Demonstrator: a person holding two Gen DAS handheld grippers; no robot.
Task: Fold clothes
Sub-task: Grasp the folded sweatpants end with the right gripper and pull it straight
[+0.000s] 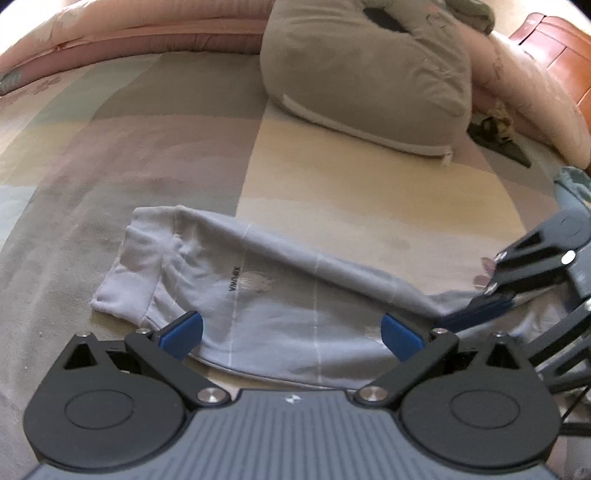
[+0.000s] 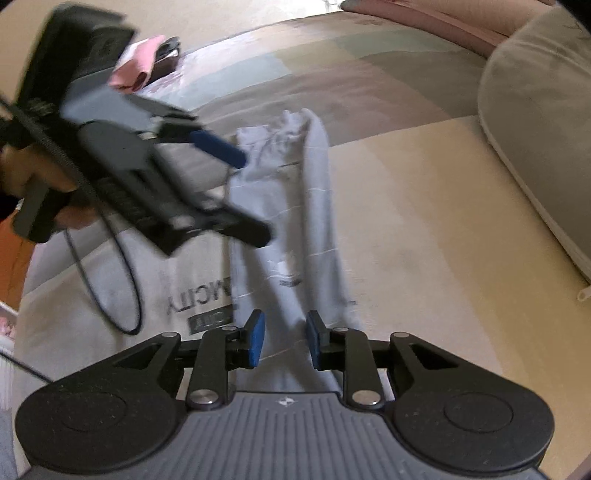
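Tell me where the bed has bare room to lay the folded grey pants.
Free: the cream sheet patch between the grey pants and the grey pillow, and the striped stretch left of the pillow, below the pink quilt. Crowded: the near edge, where both hand-held grippers meet over a printed grey garment.

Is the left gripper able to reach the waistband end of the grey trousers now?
Probably yes: the left gripper hangs open over the grey trousers, and nothing lies across the waistband end.
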